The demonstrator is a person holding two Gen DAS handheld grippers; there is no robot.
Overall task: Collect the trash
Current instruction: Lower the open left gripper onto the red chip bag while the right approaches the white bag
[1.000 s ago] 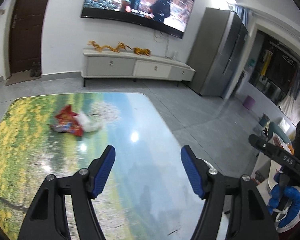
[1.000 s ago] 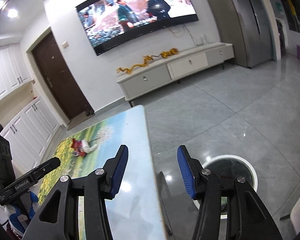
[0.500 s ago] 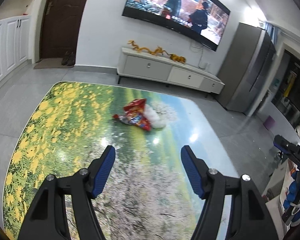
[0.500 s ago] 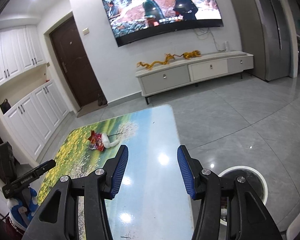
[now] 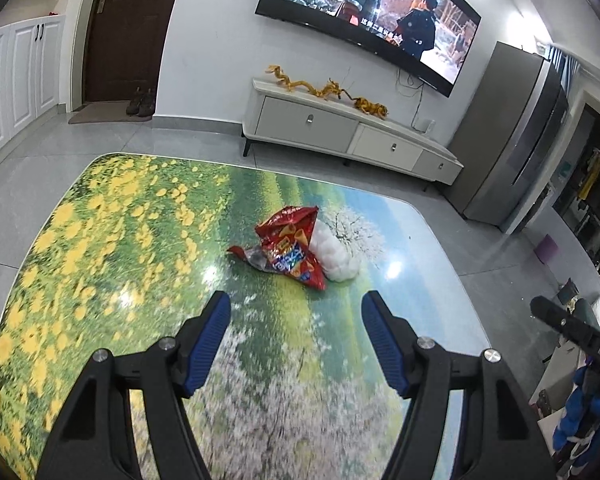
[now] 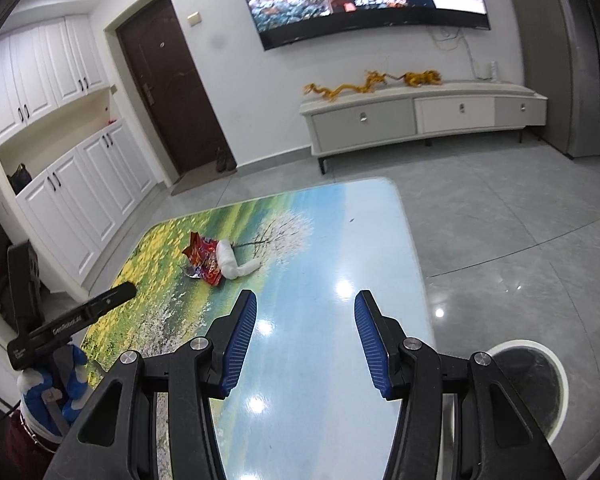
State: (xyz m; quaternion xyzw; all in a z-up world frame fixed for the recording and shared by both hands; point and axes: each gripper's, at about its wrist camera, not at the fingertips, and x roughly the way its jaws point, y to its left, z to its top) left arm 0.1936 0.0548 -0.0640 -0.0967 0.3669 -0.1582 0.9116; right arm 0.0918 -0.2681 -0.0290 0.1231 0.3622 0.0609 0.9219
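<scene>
A crumpled red snack bag (image 5: 290, 246) lies on the picture-printed table (image 5: 100, 264), with a white crumpled wad (image 5: 334, 254) touching its right side. My left gripper (image 5: 296, 320) is open and empty, just short of the bag, which sits between and beyond its fingers. In the right wrist view the bag (image 6: 204, 258) and the white wad (image 6: 232, 260) lie at the far left of the table (image 6: 340, 240). My right gripper (image 6: 305, 320) is open and empty over the table's near right part. A round white bin (image 6: 540, 384) with a dark liner stands on the floor at the right.
A white TV cabinet (image 5: 340, 132) stands against the far wall under a wall TV (image 5: 372, 12). A grey fridge (image 5: 512, 140) is at the right. White cupboards (image 6: 60, 168) and a dark door (image 6: 172, 92) are at the left. Grey tiled floor surrounds the table.
Both grippers have swung left and come closer to the table. The trash now sits centred ahead of my left gripper. Both stay open.
</scene>
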